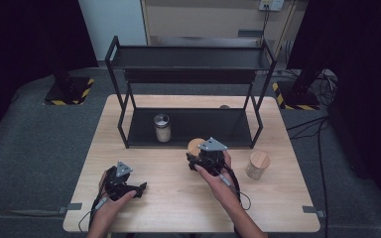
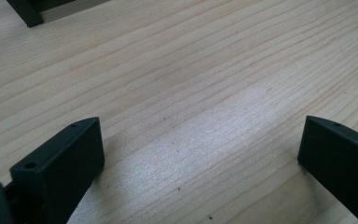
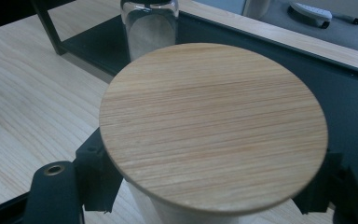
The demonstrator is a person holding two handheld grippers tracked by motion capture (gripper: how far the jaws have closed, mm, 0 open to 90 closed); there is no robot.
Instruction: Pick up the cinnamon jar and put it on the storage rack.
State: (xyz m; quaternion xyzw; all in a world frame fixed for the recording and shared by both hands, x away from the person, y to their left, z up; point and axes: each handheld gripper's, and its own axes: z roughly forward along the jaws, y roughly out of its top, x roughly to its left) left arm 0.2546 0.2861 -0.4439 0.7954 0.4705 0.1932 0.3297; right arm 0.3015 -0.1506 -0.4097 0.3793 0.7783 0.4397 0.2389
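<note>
- Pale wood table [image 1: 178, 198] stands on grey carpet in a dark-walled room, with a black two-tier metal rack [image 1: 191, 99] on its far half.
- On the rack's lower shelf, towards the left, stands a glass jar with a metal lid [image 1: 162, 127]; the right gripper view shows it [image 3: 149, 23] just beyond the held jar.
- Near the table's right edge, well apart from the rack, stands a second wooden-lidded jar [image 1: 257, 164] holding something pale.
- The right gripper [image 1: 201, 158], held in the person's right hand [image 1: 218, 176], sits just in front of the rack's near edge, about mid-table.
- Its jaws are closed onto a jar with a round wooden lid [image 3: 212, 126], one jaw on each side of the jar's body just under the lid; the high view shows that lid [image 1: 195, 146] right at the rack's lower shelf edge.
- Whether the held jar rests on the table or is lifted off it cannot be told.
- The left gripper [image 1: 140, 188], in the person's left hand [image 1: 111, 198], lies low over the near left part of the table, pointing right.
- Its jaws stand wide apart with nothing between them but bare wood, as the left gripper view shows [image 2: 200, 154].
- The two grippers are well apart.
</note>
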